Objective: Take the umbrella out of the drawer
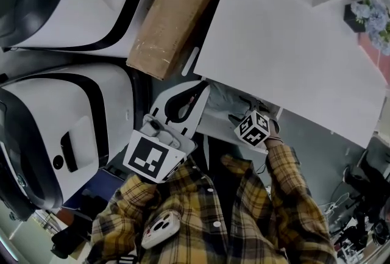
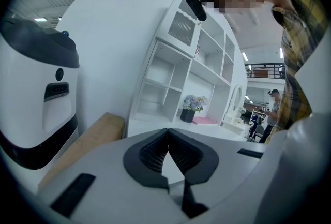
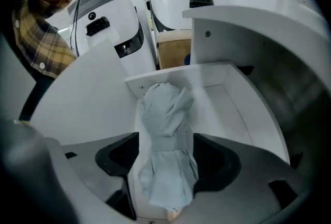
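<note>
A folded light blue-grey umbrella (image 3: 165, 130) lies lengthways in an open white drawer (image 3: 232, 109) under the white tabletop (image 1: 292, 55). My right gripper (image 3: 168, 158) points steeply down into the drawer. Its jaws stand wide, one on each side of the umbrella's near half, and I see no squeeze on the cloth. In the head view only that gripper's marker cube (image 1: 253, 128) shows at the drawer's front (image 1: 210, 125). My left gripper (image 1: 189, 95) hangs to the left of the drawer, near level, with its black pads (image 2: 155, 153) together and nothing between them.
Two white machines with black bands (image 1: 67, 128) (image 1: 79, 0) stand at the left. A long brown cardboard box (image 1: 180, 10) leans between them and the table. A white shelf unit (image 2: 191, 73) and a pot of flowers (image 2: 190, 106) are behind. A person (image 2: 271, 109) stands far off.
</note>
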Tool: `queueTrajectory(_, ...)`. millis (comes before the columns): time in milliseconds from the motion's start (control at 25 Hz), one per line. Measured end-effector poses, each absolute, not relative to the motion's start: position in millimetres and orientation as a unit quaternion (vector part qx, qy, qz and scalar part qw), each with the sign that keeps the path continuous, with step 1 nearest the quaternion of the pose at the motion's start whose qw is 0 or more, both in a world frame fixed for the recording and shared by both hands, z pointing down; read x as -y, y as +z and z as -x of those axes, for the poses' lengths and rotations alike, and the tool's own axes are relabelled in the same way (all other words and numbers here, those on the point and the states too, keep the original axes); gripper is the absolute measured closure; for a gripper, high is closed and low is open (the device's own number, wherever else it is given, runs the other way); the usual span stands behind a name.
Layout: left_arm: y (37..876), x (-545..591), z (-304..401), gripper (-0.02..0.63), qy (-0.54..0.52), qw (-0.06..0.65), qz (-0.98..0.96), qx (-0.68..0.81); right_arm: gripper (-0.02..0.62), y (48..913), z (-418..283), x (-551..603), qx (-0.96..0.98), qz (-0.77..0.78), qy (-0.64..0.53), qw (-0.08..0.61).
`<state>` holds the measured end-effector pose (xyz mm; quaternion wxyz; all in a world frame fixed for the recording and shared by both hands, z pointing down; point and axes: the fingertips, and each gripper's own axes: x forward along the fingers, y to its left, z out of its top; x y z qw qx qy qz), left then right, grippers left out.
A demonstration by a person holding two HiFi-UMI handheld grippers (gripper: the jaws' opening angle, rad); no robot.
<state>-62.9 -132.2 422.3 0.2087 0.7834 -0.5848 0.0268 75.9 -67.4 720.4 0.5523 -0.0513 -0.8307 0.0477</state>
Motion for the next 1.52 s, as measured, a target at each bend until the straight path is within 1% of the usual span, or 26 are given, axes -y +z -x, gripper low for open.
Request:
queueTrajectory(160,427.7,128.6,62.4,0.584,0.032,0.213,-0.780,0.587,0.270,744.4,-76.1,64.1,0.817,0.071,0.015,0.572)
queueTrajectory(360,425.1,125.1,61.6,0.584,0.019,0.208,-0.780,0.590,0.267,765.4,-78.5,62.5,0.805,0.081,0.024,0.587)
queueTrajectory(600,431.3,115.5,66.4,0.586,0.035,0.223,-0.770,0.596,0.268,786.3,-79.8,62.6,0.792,0.094,0.024,0.603)
queueTrajectory(800,434.1,111.0,71.4,0.584,0.037,0.224,-0.766,0.602,0.267,790.6,-80.7,64.3,0.797,0.084,0.010,0.597)
queueTrajectory(1160,435.5,108.0,75.6,0.584,0.036,0.228,-0.762,0.606,0.262,792.8,-80.3,64.4,0.785,0.079,-0.003,0.615)
queueTrajectory(1320,433.7,107.8,76.5,0.586,0.034,0.224,-0.763,0.605,0.284,792.3,-80.5,65.1,0.782,0.079,-0.010,0.618)
queueTrajectory(1520,428.7,106.1,78.4,0.584,0.032,0.219,-0.762,0.608,0.291,790.5,-82.1,65.7,0.779,0.079,-0.005,0.622)
